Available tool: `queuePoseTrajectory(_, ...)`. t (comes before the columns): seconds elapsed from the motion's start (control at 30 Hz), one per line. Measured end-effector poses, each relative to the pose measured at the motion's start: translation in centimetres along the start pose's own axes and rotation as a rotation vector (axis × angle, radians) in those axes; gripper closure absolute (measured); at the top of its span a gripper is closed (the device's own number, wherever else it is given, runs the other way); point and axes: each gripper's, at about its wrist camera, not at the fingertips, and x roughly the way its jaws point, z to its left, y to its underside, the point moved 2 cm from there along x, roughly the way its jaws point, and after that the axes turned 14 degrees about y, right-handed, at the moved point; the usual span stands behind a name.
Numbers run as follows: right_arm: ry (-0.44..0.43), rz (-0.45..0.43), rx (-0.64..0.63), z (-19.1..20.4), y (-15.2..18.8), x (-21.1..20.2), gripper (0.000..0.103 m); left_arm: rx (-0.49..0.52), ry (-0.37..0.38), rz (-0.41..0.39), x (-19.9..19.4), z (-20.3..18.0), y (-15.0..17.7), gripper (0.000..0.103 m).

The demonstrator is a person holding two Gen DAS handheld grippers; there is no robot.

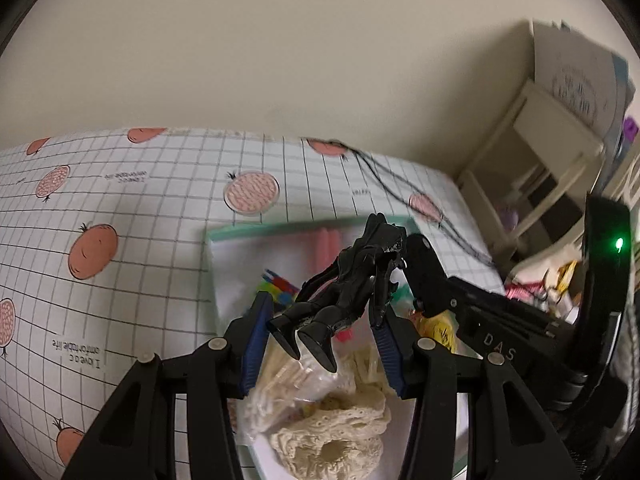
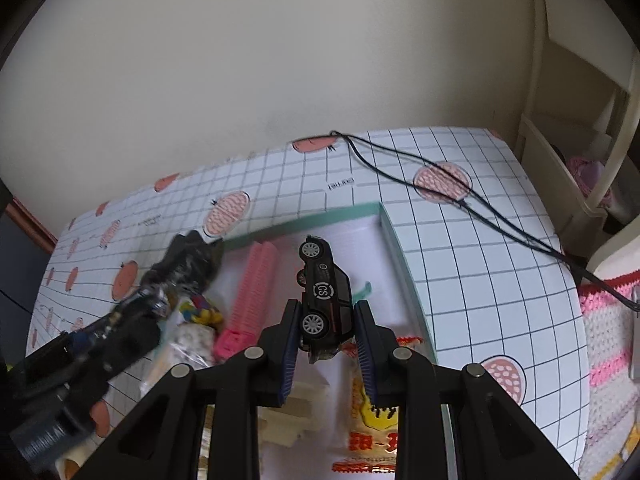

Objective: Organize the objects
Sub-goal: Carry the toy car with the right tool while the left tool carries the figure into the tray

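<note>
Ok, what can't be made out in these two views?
- Left view: left gripper and figure cover the tray's middle.
- Right view: figure blurred; snack packet cut off by the bottom edge; toy car hides the tray floor.

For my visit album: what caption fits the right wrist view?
Right tongs grip a black toy car above a mint-rimmed box of odds and ends.

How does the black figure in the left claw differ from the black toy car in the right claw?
The black figure has legs and limbs; the black toy car has grey wheels and a round CS mark. The figure sits loosely between the left claw, its feet toward the camera; the car lies on its side in the right claw. Both hang above the open box.
</note>
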Motion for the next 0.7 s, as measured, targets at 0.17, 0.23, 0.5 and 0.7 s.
queuePoseTrajectory(0.17,-0.001,0.027,-0.021,0.4,0.6,1.0,0.074,0.028,-0.030,0.050,1.8,-0.9,1.1,0.052)
queuePoseTrajectory(0.23,0.003,0.039,-0.029,0.7,0.9,1.4,0.074,0.023,-0.024,0.068,2.4,-0.9,1.6,0.052)
queuePoseTrajectory(0.5,0.008,0.058,-0.038,0.6,1.7,2.2,0.074,0.048,-0.050,0.085,3.1,-0.9,2.2,0.051)
queuePoseTrajectory(0.7,0.007,0.053,-0.042,0.7,1.5,1.9,0.074,0.046,-0.034,0.089,2.6,-1.0,2.0,0.051)
